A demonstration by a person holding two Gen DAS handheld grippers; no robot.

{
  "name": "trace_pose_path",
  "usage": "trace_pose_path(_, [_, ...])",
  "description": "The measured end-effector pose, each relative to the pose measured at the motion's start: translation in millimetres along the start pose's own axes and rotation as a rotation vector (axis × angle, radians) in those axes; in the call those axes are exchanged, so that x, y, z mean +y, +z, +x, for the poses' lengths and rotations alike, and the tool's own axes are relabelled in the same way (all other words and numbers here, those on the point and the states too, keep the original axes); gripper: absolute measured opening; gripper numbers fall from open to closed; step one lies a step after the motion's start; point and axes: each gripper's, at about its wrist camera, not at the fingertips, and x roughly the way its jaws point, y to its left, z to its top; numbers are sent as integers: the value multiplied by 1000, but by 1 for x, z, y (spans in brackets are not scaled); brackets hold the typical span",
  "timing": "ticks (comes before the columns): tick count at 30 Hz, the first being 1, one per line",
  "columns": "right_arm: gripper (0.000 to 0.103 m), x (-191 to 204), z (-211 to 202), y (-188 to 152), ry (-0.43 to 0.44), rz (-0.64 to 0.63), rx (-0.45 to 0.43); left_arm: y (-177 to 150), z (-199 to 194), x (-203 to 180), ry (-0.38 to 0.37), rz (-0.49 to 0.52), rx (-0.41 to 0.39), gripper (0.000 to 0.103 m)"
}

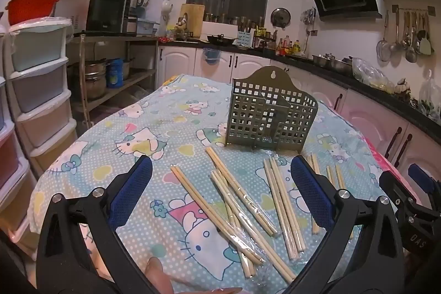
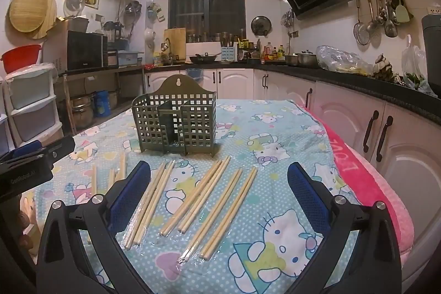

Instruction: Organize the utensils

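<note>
A kitchen table draped in a pale blue cartoon-cat tablecloth (image 2: 275,128) holds an olive-green perforated plastic utensil caddy (image 2: 176,120), which stands upright toward the far side of the cloth with its hanging tab raised at the back. In front of it lie pale wooden chopsticks in clear plastic sleeves (image 2: 198,197), scattered in loose pairs and small bundles; in the left wrist view several of them cross one another (image 1: 239,200).

The left gripper (image 1: 220,175), black with blue-padded fingers, hovers above the cloth with its jaws spread wide and nothing between them. The right gripper (image 2: 219,172) is likewise wide apart and grips nothing (its blue pads frame four of the sleeved bundles). Each tool appears at the edge of the other's view, the two side by side at the near edge of the table.

A pink towel (image 2: 366,183) runs along the right edge of the table, beneath the cloth's border. White cabinets with dark handles (image 2: 386,134) stand beyond it.
</note>
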Motion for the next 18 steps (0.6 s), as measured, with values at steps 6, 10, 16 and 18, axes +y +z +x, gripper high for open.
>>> trace_pose_path(6, [97, 0, 0, 0, 1, 1, -1, 4, 2, 1, 1, -3, 5, 92])
trace_pose_path(10, [97, -2, 0, 1, 3, 2, 0, 4, -2, -1, -1, -2, 0, 92])
trace_pose_path(16, [97, 1, 0, 0, 3, 2, -1, 3, -2, -1, 0, -3, 2, 92])
trace_pose_path(18, [97, 1, 0, 0, 2, 1, -1, 2, -1, -2, 0, -1, -2, 92])
